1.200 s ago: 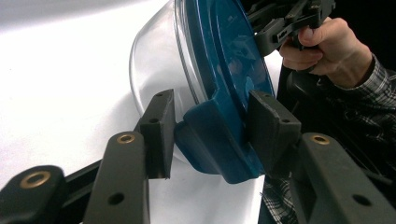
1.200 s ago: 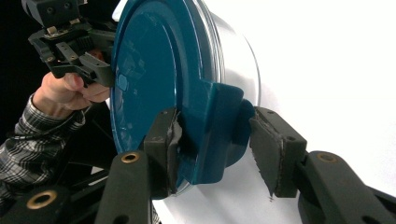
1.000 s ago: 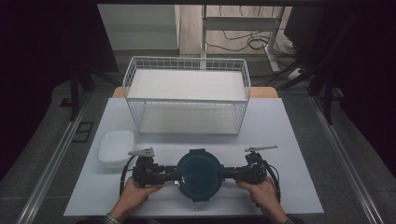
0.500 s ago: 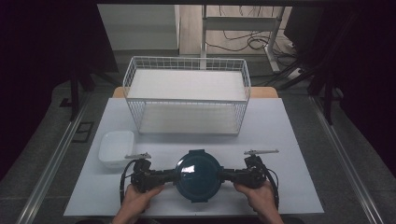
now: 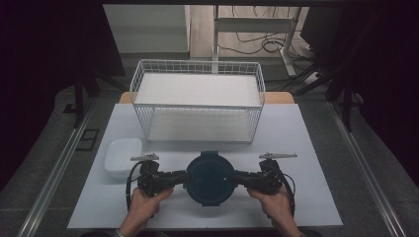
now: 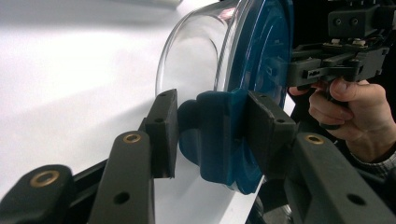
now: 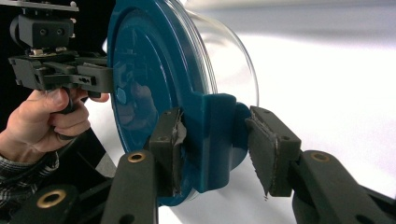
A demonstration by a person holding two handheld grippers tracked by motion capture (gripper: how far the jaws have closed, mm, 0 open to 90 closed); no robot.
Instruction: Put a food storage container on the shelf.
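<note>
A round clear glass container with a dark blue lid hangs between both grippers near the table's front edge. My left gripper comes in from the left. Its pads are shut on the lid's blue clip tab, with my left gripper straddling it. My right gripper holds the opposite tab the same way, and my right gripper has that tab between its pads. Each gripper view shows the glass bowl below the lid and the other hand beyond it.
A white wire basket with a white floor stands at the back middle of the white table mat. A small white dish lies left of my left gripper. Dark floor and cables surround the table.
The container and both grippers have risen slightly and stand a little farther up in the high view. Both grips on the lid tabs stay the same.
</note>
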